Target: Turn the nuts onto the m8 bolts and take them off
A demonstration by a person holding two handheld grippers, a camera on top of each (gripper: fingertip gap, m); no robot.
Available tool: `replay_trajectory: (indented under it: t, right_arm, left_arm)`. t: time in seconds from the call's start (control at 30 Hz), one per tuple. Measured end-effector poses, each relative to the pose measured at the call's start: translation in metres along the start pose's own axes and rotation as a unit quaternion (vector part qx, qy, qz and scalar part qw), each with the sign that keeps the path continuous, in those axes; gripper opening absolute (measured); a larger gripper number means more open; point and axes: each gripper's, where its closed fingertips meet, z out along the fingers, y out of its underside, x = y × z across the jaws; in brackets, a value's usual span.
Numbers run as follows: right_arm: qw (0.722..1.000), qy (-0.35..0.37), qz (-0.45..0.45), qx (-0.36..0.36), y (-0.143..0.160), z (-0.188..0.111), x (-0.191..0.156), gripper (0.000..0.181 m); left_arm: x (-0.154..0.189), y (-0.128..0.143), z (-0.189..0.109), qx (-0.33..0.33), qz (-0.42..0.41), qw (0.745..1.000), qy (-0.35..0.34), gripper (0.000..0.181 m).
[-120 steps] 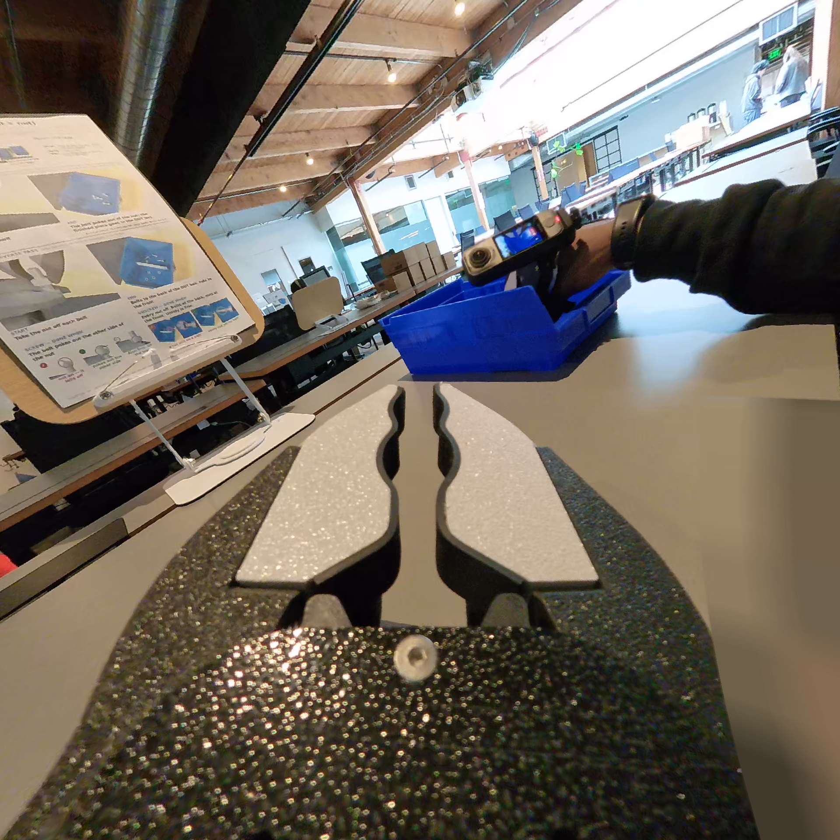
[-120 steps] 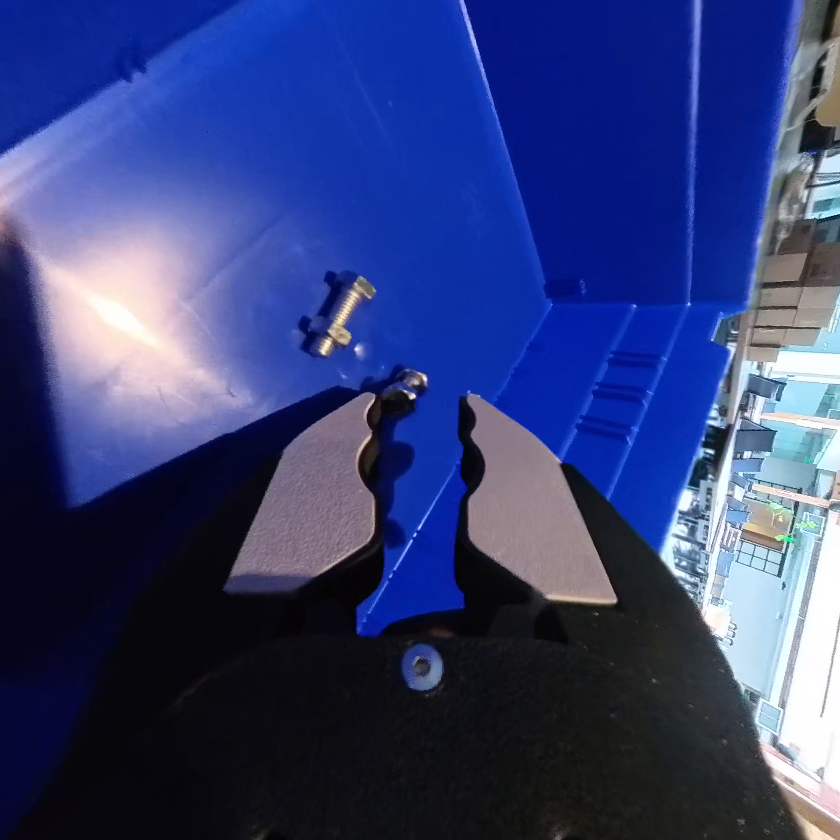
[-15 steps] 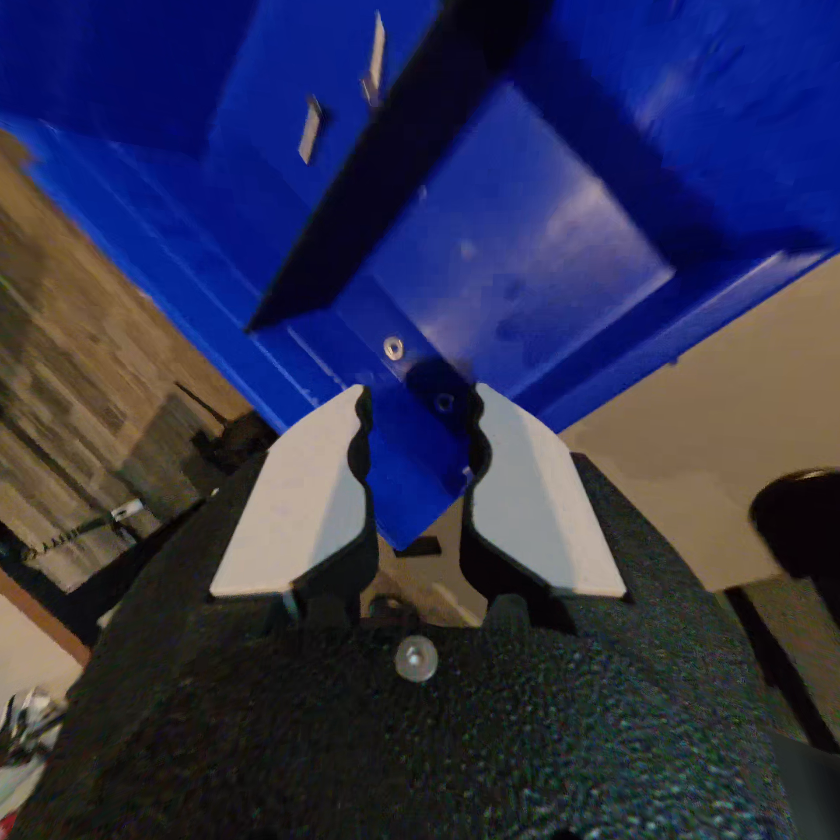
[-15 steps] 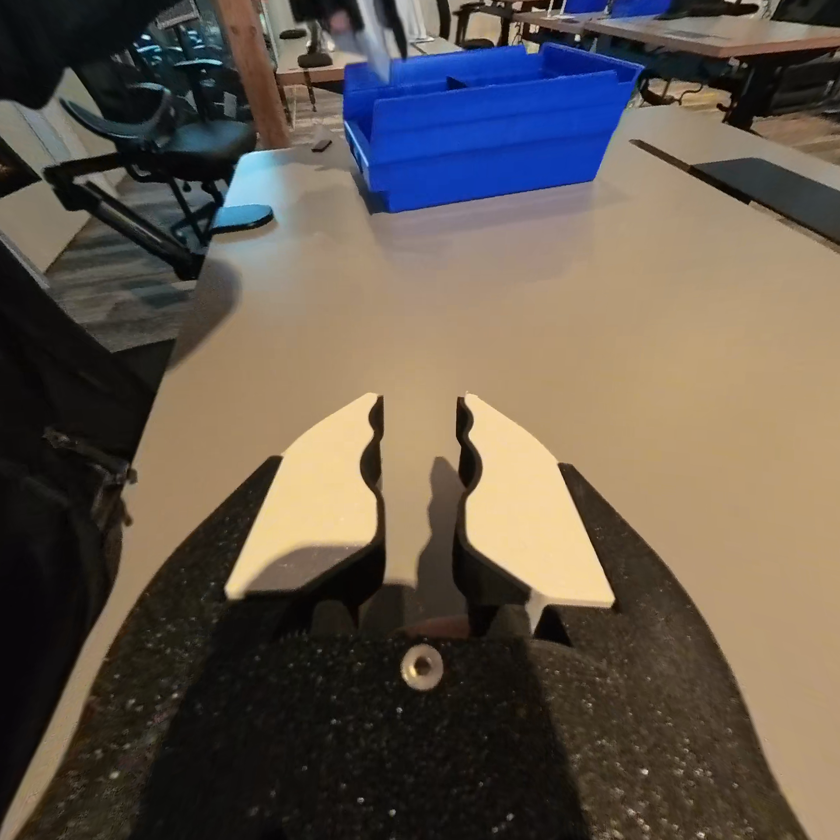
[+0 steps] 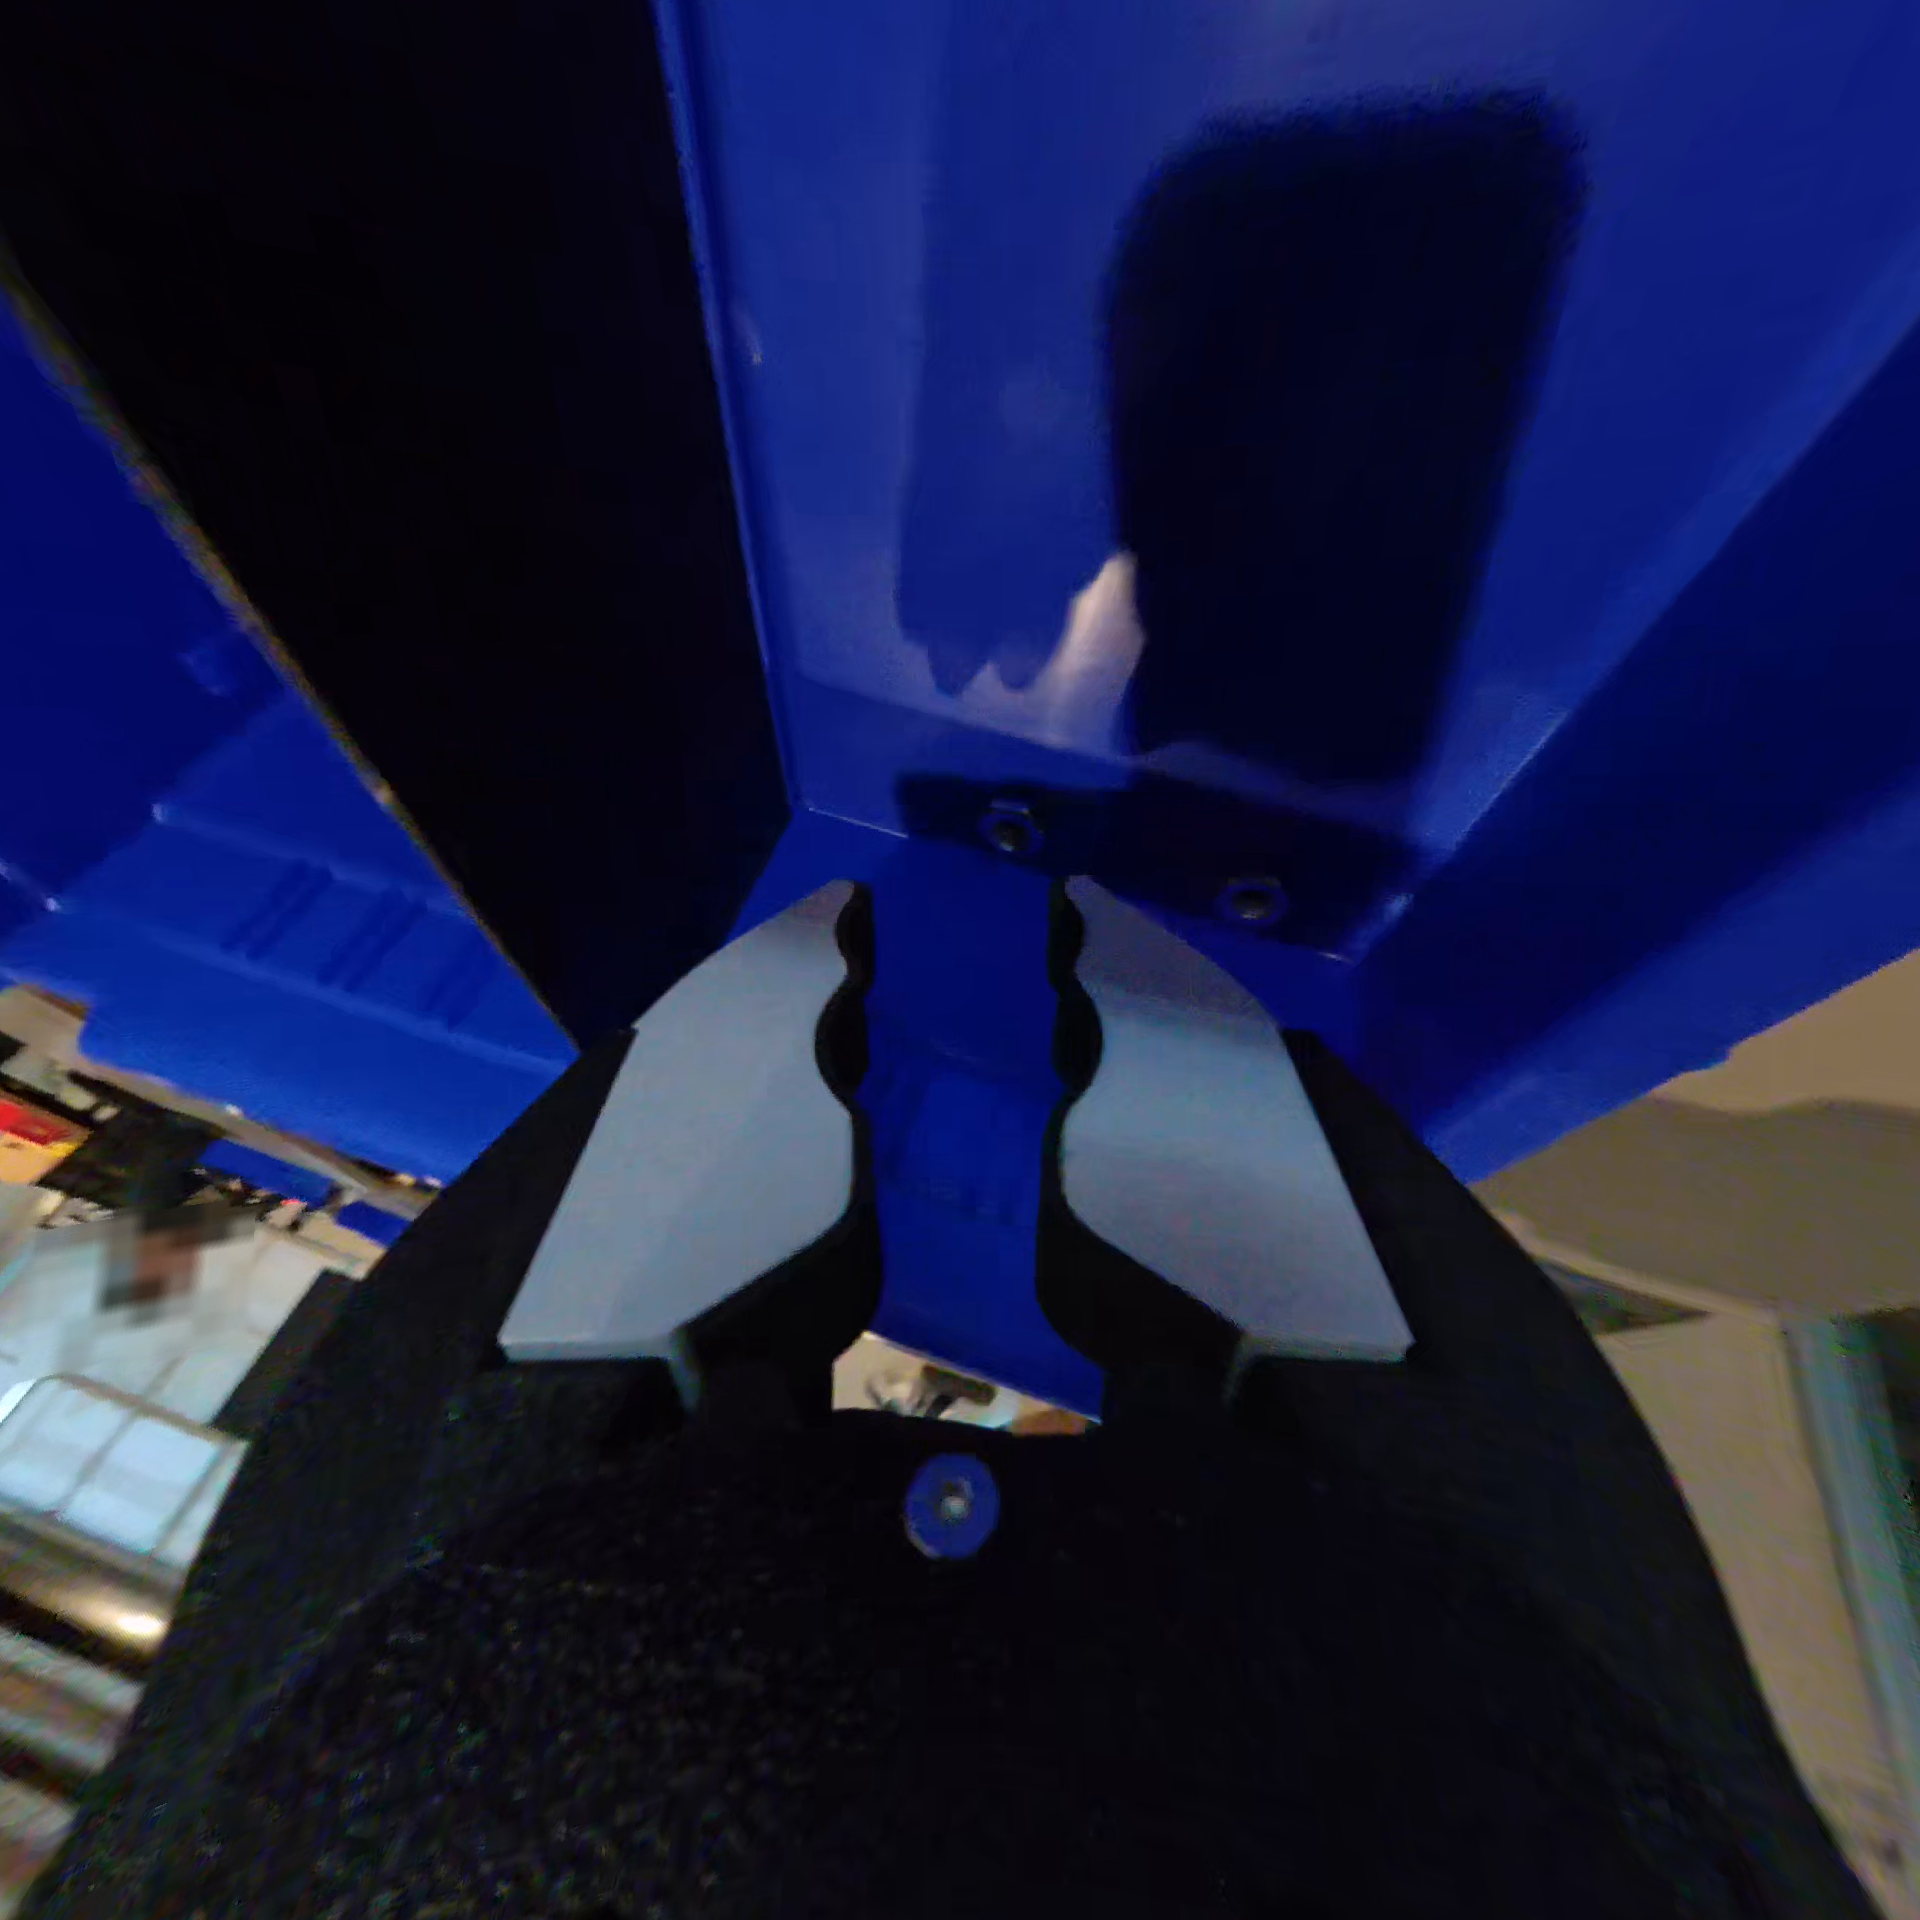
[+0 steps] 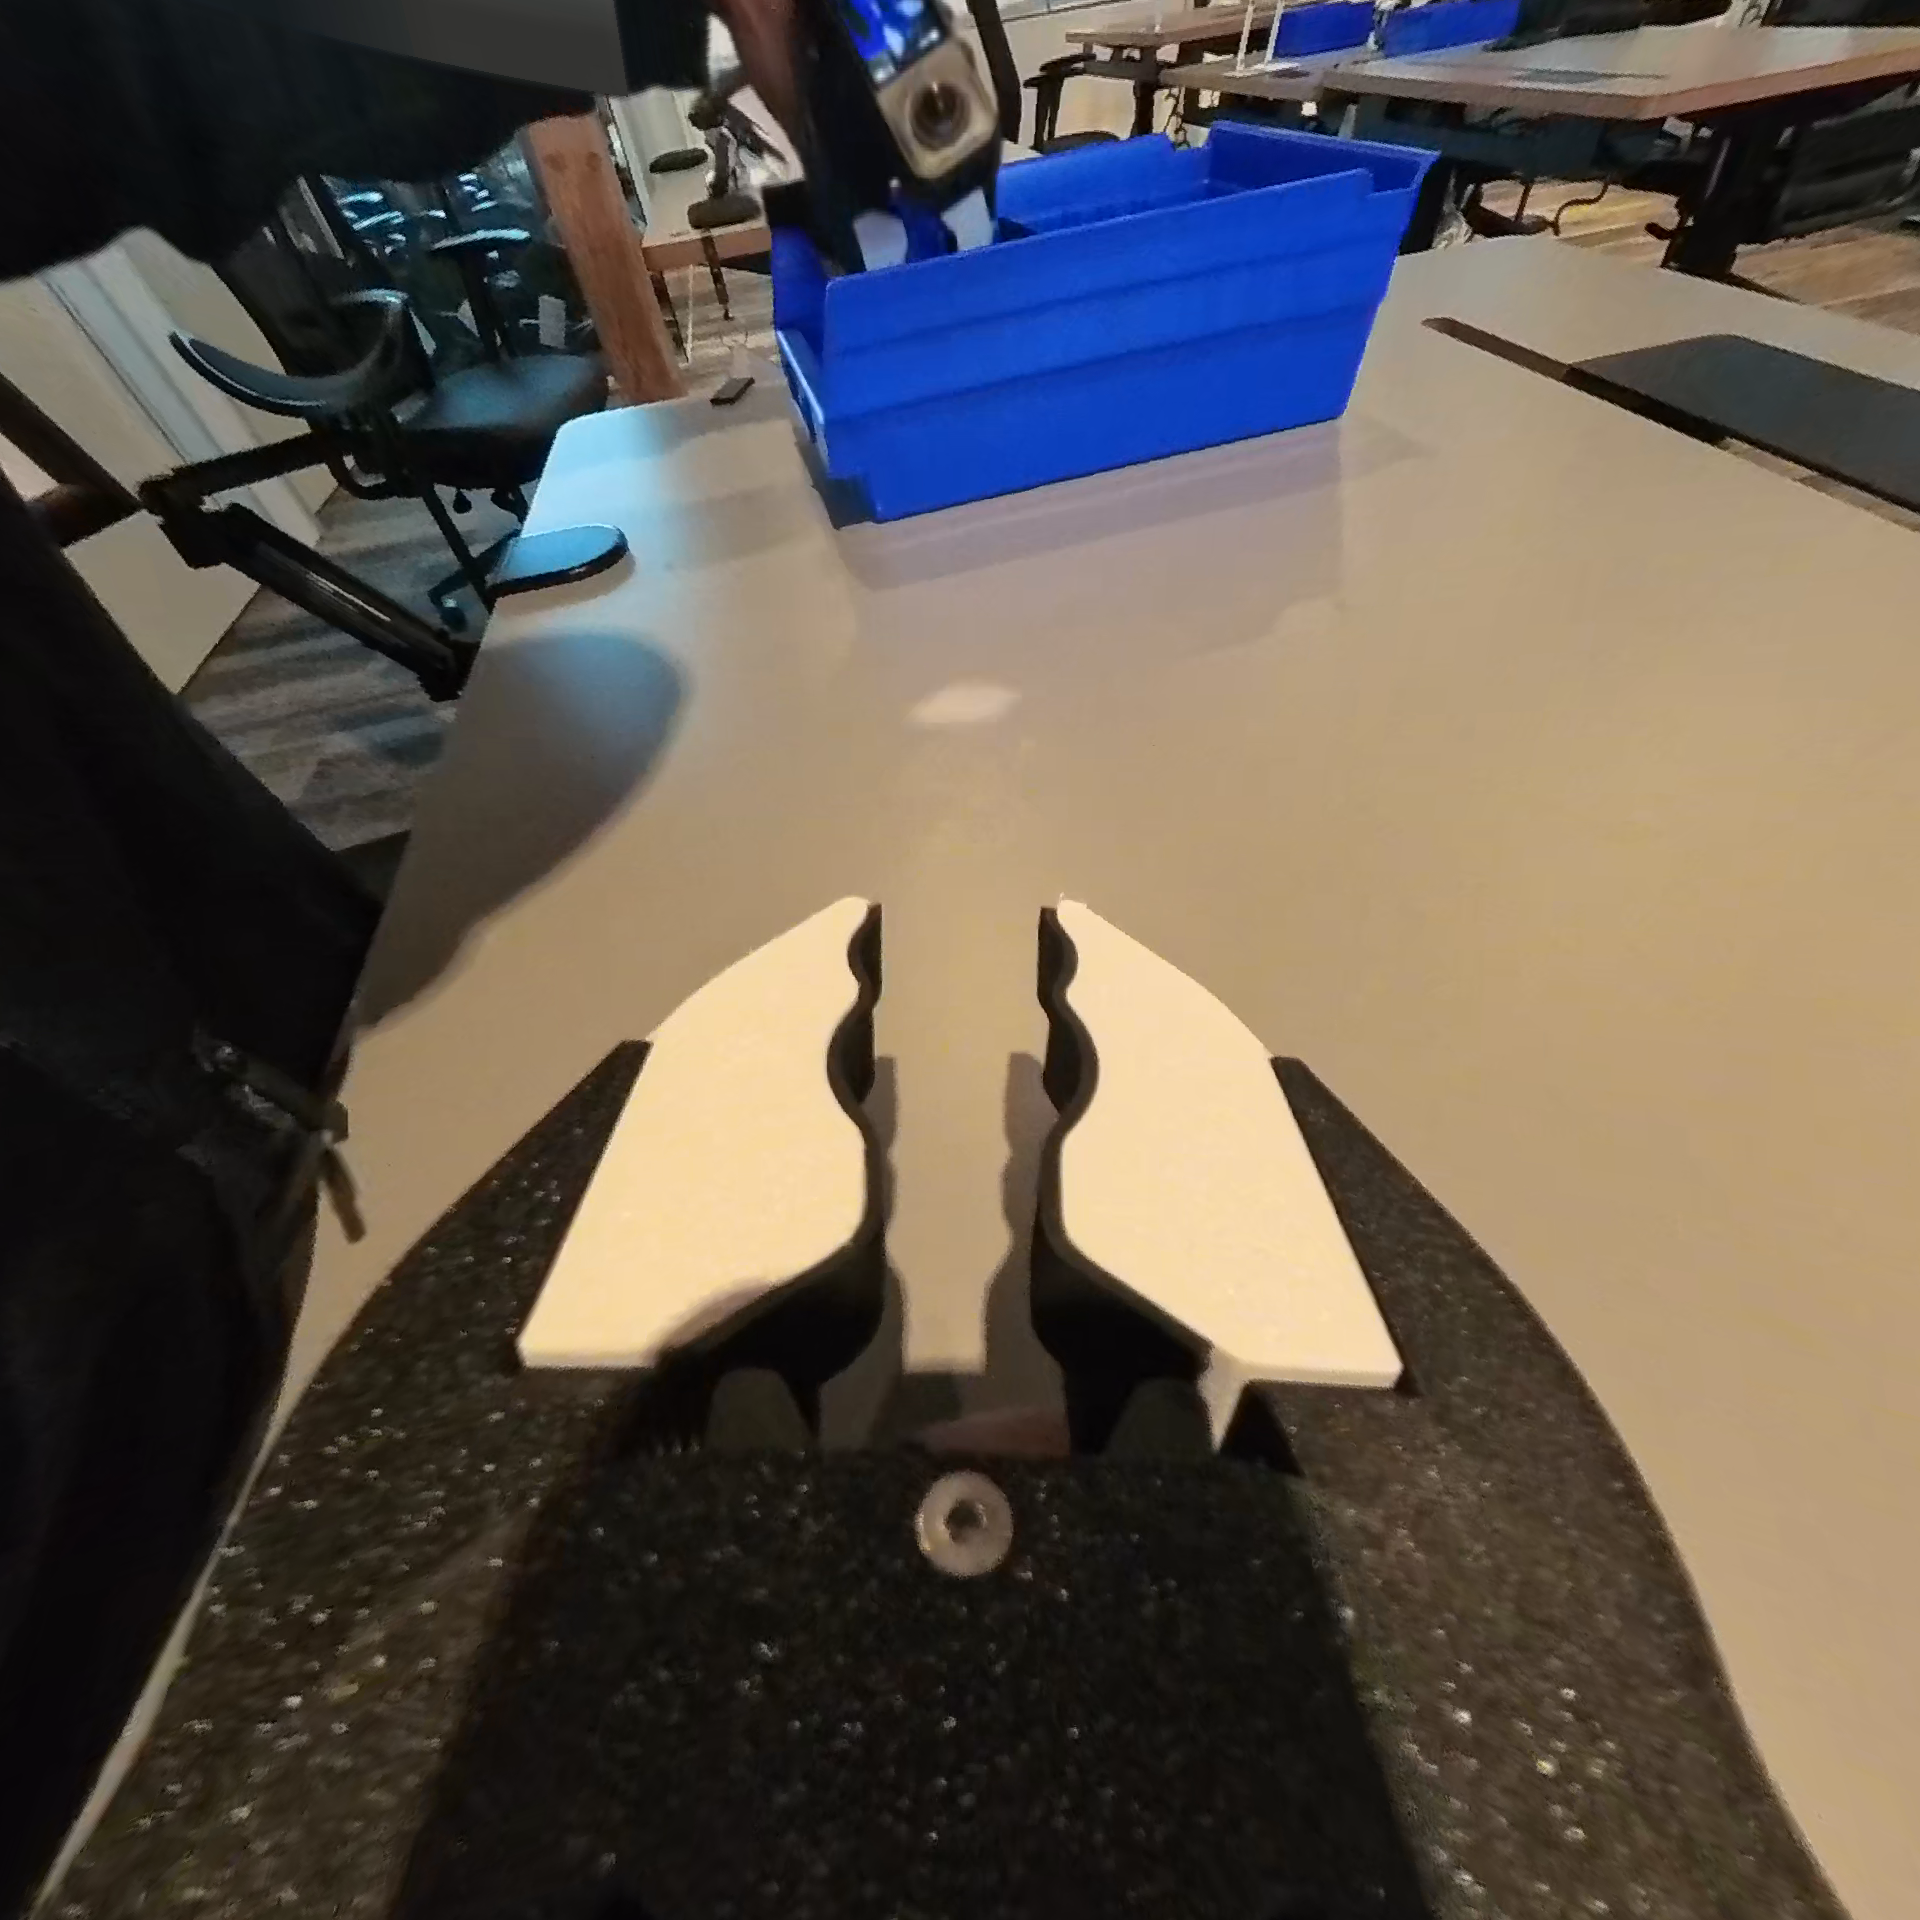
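Left wrist view
- Left gripper (image 5: 958, 904): jaws part-way apart with a moderate gap, nothing between them; its tips reach into the blue bin (image 5: 1039, 312), close above the floor at one corner.
- Fingers (image 5: 707, 1153): two pale pads on black mounts, neither seen touching a wall.
- Nuts: two small dark rings lie on the bin floor in shadow just past the tips, nut one (image 5: 1010, 829) near the middle and nut two (image 5: 1250, 899) ahead of the right-hand pad; they are apart from each other and from the gripper.
- Bolts: none can be made out in this view.
- Divider (image 5: 436, 468): one dark partition wall runs up the left side of the compartment.
- Table (image 5: 1714, 1195): a grey surface shows below the bin at the right edge.

Right wrist view
- Right gripper (image 6: 958, 914): jaws moderately apart, empty, low over the grey table (image 6: 1351, 779), well away from the bin.
- Blue bin (image 6: 1091, 343): one, standing at the far end of the table.
- Left gripper (image 6: 914, 229): seen from afar, tips dipped into the bin's left end.
- Office chair (image 6: 436, 395): one black chair beyond the table's left edge.
- Nuts and bolts: hidden inside the bin from here.
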Motion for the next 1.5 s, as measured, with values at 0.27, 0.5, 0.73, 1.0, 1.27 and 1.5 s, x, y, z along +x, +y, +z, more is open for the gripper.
replay_trajectory:
  t: [0.27, 0.5, 0.73, 1.0, 1.27, 1.5]
  right_arm:
    - [1.000, -0.003, -0.007, 0.000, 0.000, 0.000, -0.003, 0.029]
    - [1.000, -0.006, -0.008, 0.004, 0.000, -0.001, -0.004, 0.029]
    - [1.000, -0.011, -0.006, 0.009, -0.001, -0.003, -0.006, 0.029]
    - [0.999, -0.024, -0.004, 0.024, -0.004, -0.007, -0.012, 0.029]
    - [0.999, -0.027, -0.005, 0.038, -0.007, -0.011, -0.013, 0.029]
    - [0.999, -0.027, 0.001, 0.039, -0.007, -0.010, -0.011, 0.029]
  left_arm:
    - [0.006, 0.010, 0.020, -0.095, 0.090, 0.991, 0.013, 0.031]
    - [0.005, 0.012, 0.032, -0.134, 0.128, 0.982, 0.033, 0.029]
    - [0.009, 0.013, 0.034, -0.161, 0.147, 0.975, 0.051, 0.020]
    - [0.012, 0.015, 0.035, -0.164, 0.103, 0.978, 0.082, 0.014]
    - [0.010, 0.015, 0.010, -0.090, 0.002, 0.993, 0.078, 0.014]
    - [-0.018, -0.070, -0.113, 0.189, -0.090, 0.978, 0.021, 0.014]
